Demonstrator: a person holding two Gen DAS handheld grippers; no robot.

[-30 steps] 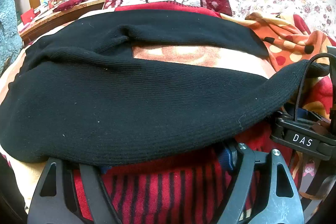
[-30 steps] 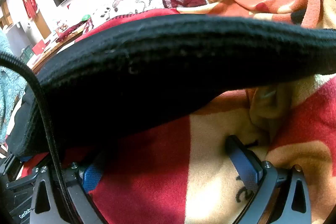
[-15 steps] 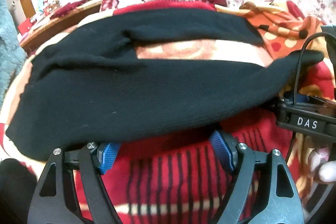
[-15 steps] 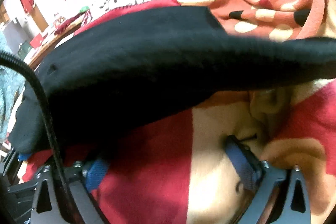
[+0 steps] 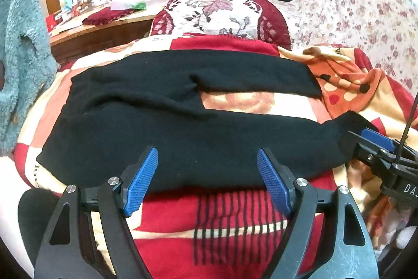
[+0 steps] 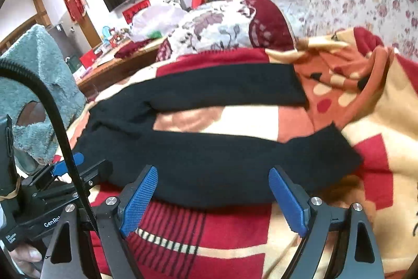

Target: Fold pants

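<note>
Black knit pants [image 5: 167, 132] lie flat across a red patterned blanket [image 5: 230, 226], waist at the left, two legs running right with a gap between them. They also show in the right wrist view [image 6: 209, 164]. My left gripper [image 5: 207, 174] is open and empty, just in front of the near leg's front edge. My right gripper [image 6: 213, 190] is open and empty, in front of the near leg close to its cuff [image 6: 337, 148]. The right gripper shows at the right edge of the left wrist view [image 5: 378, 148].
A teal fluffy garment [image 5: 18, 56] hangs at the left. A crumpled orange spotted cloth [image 5: 347, 85] lies by the far leg's cuff. A floral cushion [image 5: 219, 12] and a floral sofa [image 5: 365, 12] stand behind. A wooden table [image 5: 94, 30] with clutter is at the back left.
Both grippers have pulled back and up from the near leg. The near leg was raised over the fingers before; now it lies flat on the blanket and the blue pads show fully.
</note>
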